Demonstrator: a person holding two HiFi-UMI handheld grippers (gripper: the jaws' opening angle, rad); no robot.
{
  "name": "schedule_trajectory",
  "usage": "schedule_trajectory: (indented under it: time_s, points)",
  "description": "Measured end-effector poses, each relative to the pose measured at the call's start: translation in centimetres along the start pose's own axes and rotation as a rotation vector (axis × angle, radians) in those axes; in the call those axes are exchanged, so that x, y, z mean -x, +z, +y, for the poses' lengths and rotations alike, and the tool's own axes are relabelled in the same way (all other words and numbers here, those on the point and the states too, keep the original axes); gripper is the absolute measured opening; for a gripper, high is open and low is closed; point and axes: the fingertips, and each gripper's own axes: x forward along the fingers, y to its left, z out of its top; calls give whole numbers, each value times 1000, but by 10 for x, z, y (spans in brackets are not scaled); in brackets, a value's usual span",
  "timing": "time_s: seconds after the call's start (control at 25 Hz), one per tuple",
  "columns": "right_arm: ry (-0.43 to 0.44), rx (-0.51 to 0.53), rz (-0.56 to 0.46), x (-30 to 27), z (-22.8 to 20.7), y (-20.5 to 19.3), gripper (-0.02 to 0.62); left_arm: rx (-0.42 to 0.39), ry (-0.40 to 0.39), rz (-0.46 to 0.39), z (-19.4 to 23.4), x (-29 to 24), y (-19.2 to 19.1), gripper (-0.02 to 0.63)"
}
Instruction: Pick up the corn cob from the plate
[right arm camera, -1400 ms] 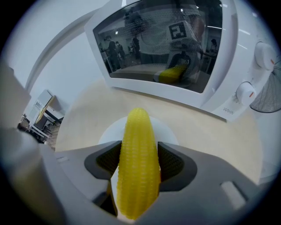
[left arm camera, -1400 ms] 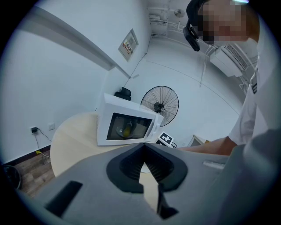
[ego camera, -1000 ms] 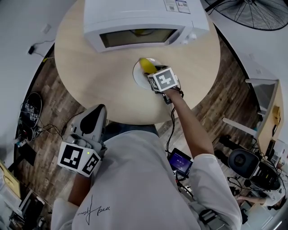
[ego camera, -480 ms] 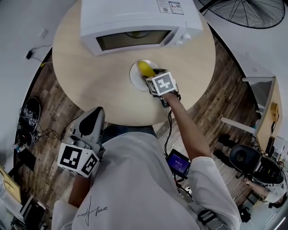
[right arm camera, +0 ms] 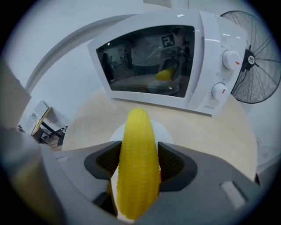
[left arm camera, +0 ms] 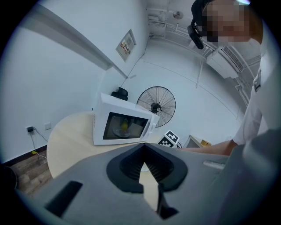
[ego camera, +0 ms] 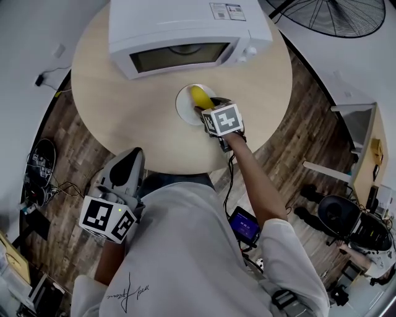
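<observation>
Head view puts the left gripper (ego camera: 131,155) at the lower left, off the table's edge and above dark wood-plank flooring (ego camera: 68,124). Its grey plastic body ends in a cube with black-and-white square markers. In the left gripper view its black ribbed pads (left arm camera: 131,169) are drawn together. Their far tips meet, only a thin sliver of pale tabletop shows between them, and nothing is held.

Toward the middle, the round table (ego camera: 124,105) has a smooth, light wood-coloured top. A boxy white microwave (ego camera: 185,31) with a dark glass door stands on its far side. Just in front of the door lies a small round white plate (ego camera: 183,102).

The corn cob (ego camera: 199,97) is over that plate, bright yellow and tapering to a blunt rounded tip that points toward the microwave. In the right gripper view the cob (right arm camera: 138,162) shows neat rows of small glossy kernels. It sits tilted up between the jaws with the plate (right arm camera: 166,132) behind it. Whether its underside touches the plate cannot be told.

The right gripper (ego camera: 203,106) is clamped on the cob, with a ribbed black pad pressed against each flank. At the upper right stands a black wire-caged fan (ego camera: 334,15).
</observation>
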Motion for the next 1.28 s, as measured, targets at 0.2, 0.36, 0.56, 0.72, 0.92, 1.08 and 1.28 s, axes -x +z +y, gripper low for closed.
schedule_trajectory:
  time_s: [0.2,0.36,0.56,0.72,0.92,1.08,1.28]
  points:
    - [-6,-12,-30,9,1,3,270,10,-17,0,-3,-1,-1,-2]
    - [-11,-22,-46,15,0,3,270,4,-31,1,-6,-4,0,-2]
    - [-13,-53,-67,22,-1,3,270,-7,-38,-6,-7,-4,3,-2]
    - [-18,-89,-90,28,-2,4,270,-12,-31,-13,-2,-3,5,-2]
    - [-15,-99,-108,36,3,4,270,-18,-30,-22,0,0,7,-2]
    - [-5,-111,-132,44,9,6,270,-19,-36,-26,-1,-1,7,-2]
    - [-15,-113,-159,54,14,6,270,-19,-42,-32,-2,1,8,-2]
